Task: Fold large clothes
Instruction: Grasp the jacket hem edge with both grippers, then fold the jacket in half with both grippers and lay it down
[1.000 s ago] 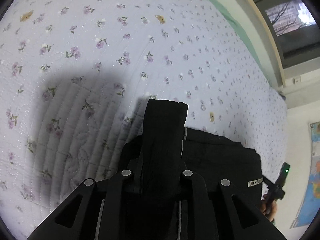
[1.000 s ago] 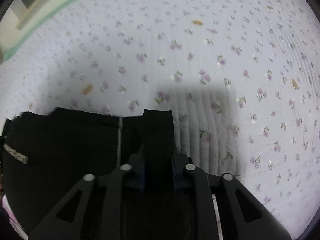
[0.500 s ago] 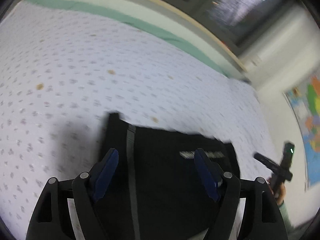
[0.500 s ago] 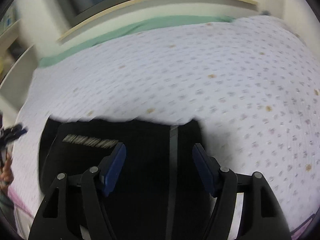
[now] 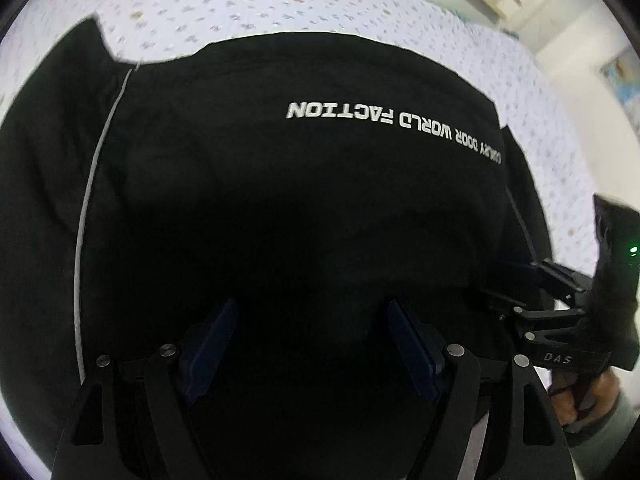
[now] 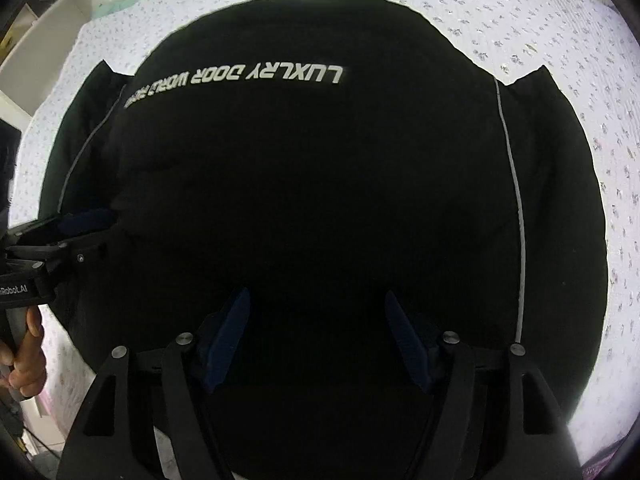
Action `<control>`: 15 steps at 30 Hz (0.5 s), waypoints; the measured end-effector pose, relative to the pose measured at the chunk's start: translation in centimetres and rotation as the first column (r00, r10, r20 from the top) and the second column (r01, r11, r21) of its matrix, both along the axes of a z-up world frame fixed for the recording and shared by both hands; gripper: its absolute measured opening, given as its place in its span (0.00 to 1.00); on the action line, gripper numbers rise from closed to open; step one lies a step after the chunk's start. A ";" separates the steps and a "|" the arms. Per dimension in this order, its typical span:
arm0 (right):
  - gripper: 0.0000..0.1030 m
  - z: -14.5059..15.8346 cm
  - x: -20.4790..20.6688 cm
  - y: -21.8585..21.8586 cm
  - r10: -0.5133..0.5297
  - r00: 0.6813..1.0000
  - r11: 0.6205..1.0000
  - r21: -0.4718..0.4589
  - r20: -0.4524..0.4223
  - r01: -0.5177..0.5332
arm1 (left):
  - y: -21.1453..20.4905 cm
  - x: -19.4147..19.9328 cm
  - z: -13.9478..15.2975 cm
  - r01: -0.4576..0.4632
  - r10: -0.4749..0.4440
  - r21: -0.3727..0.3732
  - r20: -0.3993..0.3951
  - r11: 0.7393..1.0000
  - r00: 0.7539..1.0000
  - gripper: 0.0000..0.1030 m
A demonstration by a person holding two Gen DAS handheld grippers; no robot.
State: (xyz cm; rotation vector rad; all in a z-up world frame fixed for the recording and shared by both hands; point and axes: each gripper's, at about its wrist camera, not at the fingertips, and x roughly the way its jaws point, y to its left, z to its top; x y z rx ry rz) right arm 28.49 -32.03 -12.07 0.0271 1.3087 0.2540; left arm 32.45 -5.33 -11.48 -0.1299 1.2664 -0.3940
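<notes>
While both grippers hang over it with nothing held, the black garment lies folded on the flower-printed bed, filling most of both wrist views. Its white lettering runs upside down across the upper middle of each frame, and thin pale seam lines curve down the left of the left wrist view and the right of the right wrist view. The left gripper has its jaws well apart, blue pads bare, no cloth between them. The right gripper stands the same way: jaws apart, empty, above the dark fabric. Each gripper also shows at the edge of the other's view, at the lower right of the left wrist view and the lower left of the right, with a hand on its handle.

Judging by the layers, a fold looks laid down and another is probably still to come. The risks lie in the next pinch. Black cloth on black cloth hides the edges, so jaws could close on only the top layer and peel it back, or on too many layers and drag the whole bundle. A sleeve corner pokes out at the upper left of the left wrist view; if left loose it may slip free and spoil the shape. Uneven lifting by the two hands would skew the fold.
</notes>
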 end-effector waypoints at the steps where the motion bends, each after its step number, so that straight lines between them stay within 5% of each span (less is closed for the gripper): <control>1: 0.71 -0.2 0.1 0.1 -0.001 1.000 1.000 -0.005 -0.002 0.001 | -0.3 0.2 0.0 0.005 -0.005 0.017 0.000 1.000 1.000 0.78; 6: 0.67 2.0 0.8 -1.0 -0.004 0.999 0.998 0.067 -0.036 0.006 | -0.4 0.6 2.5 0.022 -0.022 -0.013 -0.012 1.000 1.000 0.78; 10: 0.67 6.6 3.2 -1.7 -0.006 0.994 0.998 0.069 0.108 -0.001 | 0.4 2.6 6.7 0.005 0.002 -0.156 0.045 0.988 0.999 0.78; 13: 0.66 5.9 6.6 -1.6 -0.047 0.992 0.998 0.050 0.116 0.041 | 0.3 5.6 5.4 -0.027 0.028 -0.163 0.005 0.986 1.000 0.78; 15: 0.66 2.4 9.4 -1.4 -0.068 0.998 0.997 0.041 0.014 0.067 | -0.3 7.4 2.3 -0.029 0.021 -0.105 -0.069 0.994 0.997 0.78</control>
